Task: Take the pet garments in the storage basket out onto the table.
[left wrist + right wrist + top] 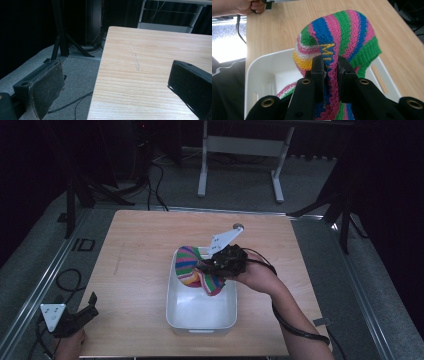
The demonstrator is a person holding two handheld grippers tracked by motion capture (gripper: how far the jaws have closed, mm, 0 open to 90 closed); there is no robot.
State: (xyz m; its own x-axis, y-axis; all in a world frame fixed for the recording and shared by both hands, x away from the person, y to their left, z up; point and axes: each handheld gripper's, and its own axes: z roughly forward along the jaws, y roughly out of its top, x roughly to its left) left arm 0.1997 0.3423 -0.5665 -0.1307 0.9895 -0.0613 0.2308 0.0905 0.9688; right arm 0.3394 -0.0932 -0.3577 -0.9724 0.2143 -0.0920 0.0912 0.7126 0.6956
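Observation:
A striped knitted piece [192,268] in pink, green, blue and yellow hangs over the far part of a white plastic bin [176,312] near the table's middle. My right gripper [205,266] is shut on a fold of it, just above the bin. In the right gripper view the two black jaws pinch the knit [342,32] between them, with the bin's wall [262,65] below. My left gripper [90,304] stands open at the table's near left corner. Its two pads [47,85] are wide apart over the table edge with nothing between them.
The wooden table [140,245] lies bare around the bin. A faint pencil line [135,58] marks its left part. Dark stands and cables [150,180] sit on the grey floor behind and to the left. A white table frame [240,145] stands farther back.

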